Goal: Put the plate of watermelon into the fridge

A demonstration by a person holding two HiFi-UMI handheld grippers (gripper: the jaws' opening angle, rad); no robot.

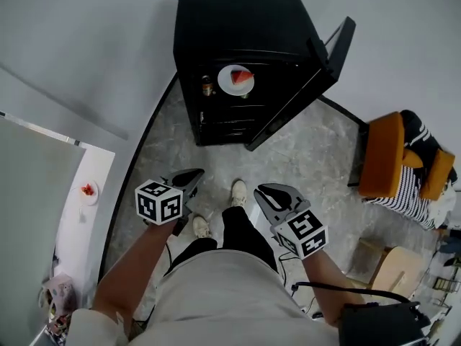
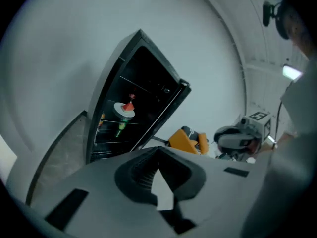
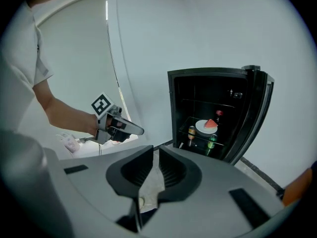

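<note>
The black fridge stands open, its door swung to the right. A white plate with a red watermelon slice rests on a shelf inside; the plate also shows in the right gripper view and the plate in the left gripper view. My left gripper hovers over the floor well short of the fridge, shut, with nothing in it. My right gripper hangs beside it at the same distance, jaws together and nothing between them.
A can stands left of the plate on the shelf and a green bottle below it. An orange chair with striped cloth stands at the right. A white counter at the left carries a small dish.
</note>
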